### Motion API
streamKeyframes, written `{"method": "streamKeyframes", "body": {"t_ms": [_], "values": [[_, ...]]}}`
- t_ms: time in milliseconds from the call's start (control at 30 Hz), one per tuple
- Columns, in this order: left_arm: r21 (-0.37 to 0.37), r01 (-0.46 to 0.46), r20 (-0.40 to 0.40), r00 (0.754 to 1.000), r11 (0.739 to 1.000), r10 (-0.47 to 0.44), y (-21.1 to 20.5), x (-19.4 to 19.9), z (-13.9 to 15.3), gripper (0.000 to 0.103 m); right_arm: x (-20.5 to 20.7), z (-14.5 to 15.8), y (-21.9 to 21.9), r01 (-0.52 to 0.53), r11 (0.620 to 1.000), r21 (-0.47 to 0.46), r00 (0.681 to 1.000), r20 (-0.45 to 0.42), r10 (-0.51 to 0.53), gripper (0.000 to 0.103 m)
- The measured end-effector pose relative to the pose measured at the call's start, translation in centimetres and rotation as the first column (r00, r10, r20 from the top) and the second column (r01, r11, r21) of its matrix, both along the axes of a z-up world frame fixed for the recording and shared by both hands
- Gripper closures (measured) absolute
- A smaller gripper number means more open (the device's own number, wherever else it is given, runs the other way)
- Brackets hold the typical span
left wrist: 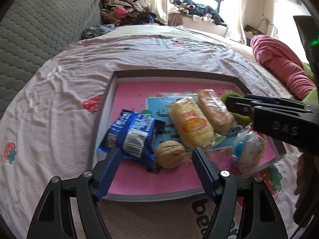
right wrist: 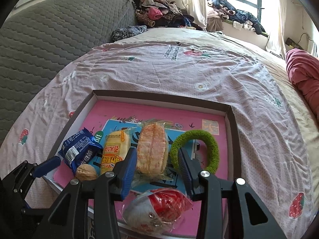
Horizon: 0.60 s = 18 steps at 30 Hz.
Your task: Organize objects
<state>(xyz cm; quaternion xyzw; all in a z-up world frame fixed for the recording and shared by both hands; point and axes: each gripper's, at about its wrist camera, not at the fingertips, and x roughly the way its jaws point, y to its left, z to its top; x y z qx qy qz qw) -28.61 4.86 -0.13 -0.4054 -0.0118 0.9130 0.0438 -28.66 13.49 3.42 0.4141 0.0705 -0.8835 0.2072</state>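
A shallow box (left wrist: pixel 111 91) with a pink floor (right wrist: pixel 225 107) lies on the bed. In it are a blue snack packet (left wrist: pixel 131 135) (right wrist: pixel 79 151), a walnut (left wrist: pixel 169 154) (right wrist: pixel 86 172), a yellow cake pack (left wrist: pixel 191 125) (right wrist: pixel 115 151), an orange wafer pack (left wrist: pixel 215 109) (right wrist: pixel 152 151), a green fuzzy ring (right wrist: pixel 209 147) and a round red-and-white wrapped snack (right wrist: pixel 157 209) (left wrist: pixel 249 151). My left gripper (left wrist: pixel 156 155) is open, its fingers flanking the walnut and the packet's near end. My right gripper (right wrist: pixel 157 159) is open around the wafer pack's near end, above the box.
The bed has a pink strawberry-print sheet (right wrist: pixel 179 69). A grey quilted headboard (left wrist: pixel 39 29) stands at the left. Piled clothes (left wrist: pixel 123 12) lie at the back by the window. A rolled pink blanket (left wrist: pixel 279 63) lies at the right.
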Motion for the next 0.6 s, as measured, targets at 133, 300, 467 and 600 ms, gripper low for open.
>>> {"method": "streamKeyframes", "body": {"t_ms": [133, 300, 467, 600], "values": [[-0.012, -0.021, -0.013, 1.0, 1.0, 0.021, -0.5, 0.5, 0.6, 0.023, 0.7, 0.6, 0.3, 0.003, 1.0, -0.014, 1.0, -0.004, -0.003, 0.051], [-0.033, -0.027, -0.016, 1.0, 0.999, 0.026, -0.7, 1.2, 1.2, 0.019, 1.6, 1.6, 0.6, 0.008, 1.0, -0.029, 1.0, -0.01, -0.008, 0.039], [-0.027, -0.03, -0.022, 0.999, 0.999, 0.029, -1.1, 2.1, 2.1, 0.016, 2.9, 2.8, 1.3, 0.011, 0.999, -0.046, 1.0, -0.024, -0.013, 0.031], [-0.039, -0.043, -0.043, 0.998, 0.998, 0.041, -1.5, 3.0, 3.0, 0.016, 4.1, 3.5, 1.8, 0.016, 0.998, -0.058, 0.999, -0.027, -0.017, 0.03]]}}
